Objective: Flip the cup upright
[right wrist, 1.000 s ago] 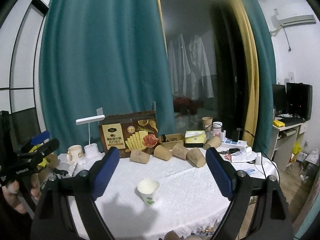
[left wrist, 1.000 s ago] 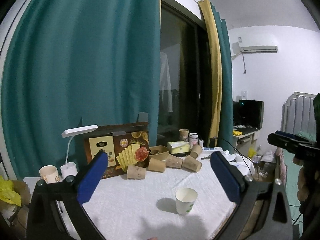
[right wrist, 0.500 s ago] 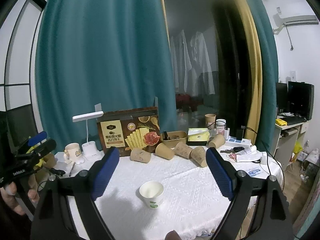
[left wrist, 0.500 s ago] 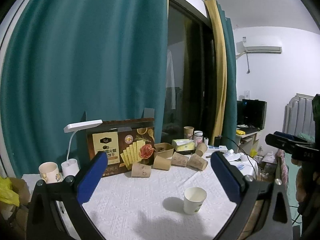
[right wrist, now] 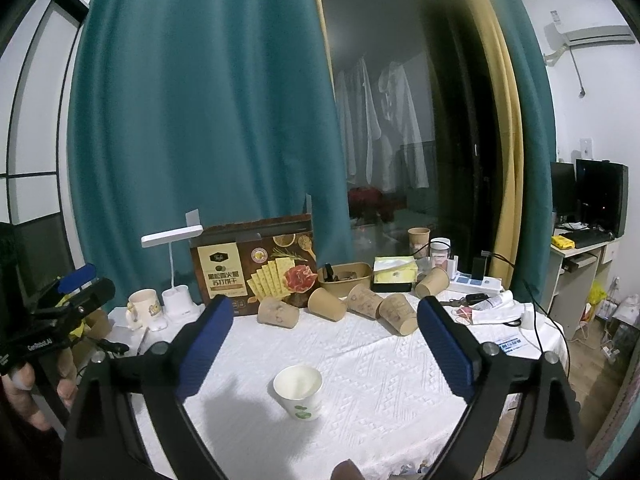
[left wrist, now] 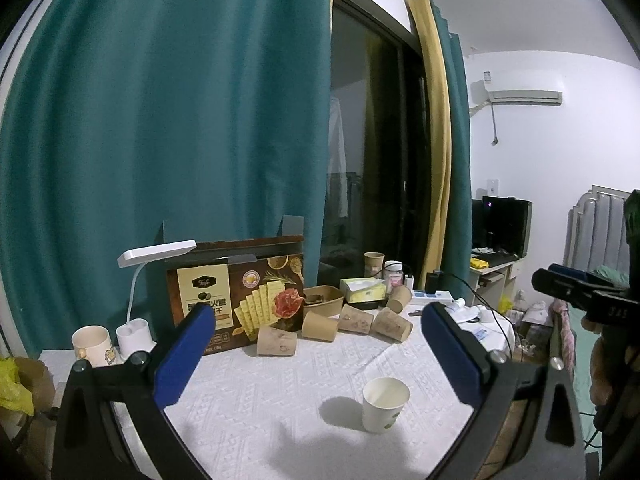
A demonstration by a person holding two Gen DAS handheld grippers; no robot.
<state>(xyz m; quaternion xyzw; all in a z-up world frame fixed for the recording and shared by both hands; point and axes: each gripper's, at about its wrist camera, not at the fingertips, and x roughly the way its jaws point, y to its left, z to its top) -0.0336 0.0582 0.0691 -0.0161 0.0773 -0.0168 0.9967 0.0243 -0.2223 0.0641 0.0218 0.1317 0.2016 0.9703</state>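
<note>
A white paper cup (left wrist: pixel 386 404) (right wrist: pixel 299 392) with a green print stands upright, mouth up, on the white tablecloth (right wrist: pixel 380 384). My left gripper (left wrist: pixel 320 354) is open and holds nothing; the cup sits ahead of it, low and to the right. My right gripper (right wrist: pixel 326 346) is open too. Its jaws have just been opening, with nothing between the pads, and the cup rests on the cloth ahead of them. Each gripper also shows from the side in the other's view: the right gripper (left wrist: pixel 556 280) at the right edge, the left gripper (right wrist: pixel 86 284) at the left edge in a person's hand.
Several brown paper cups (right wrist: pixel 360 304) lie on their sides along the back of the table, in front of a cracker box (right wrist: pixel 252 272). A white desk lamp (right wrist: pixel 172 240), a mug (right wrist: pixel 142 306), a brown bowl (right wrist: pixel 346 278) and a tissue box (right wrist: pixel 394 272) stand behind.
Both cameras shifted a little, so the table scene sits slightly differently in view. The right gripper's fingers stand a bit wider apart. The white cup stays upright where it was.
</note>
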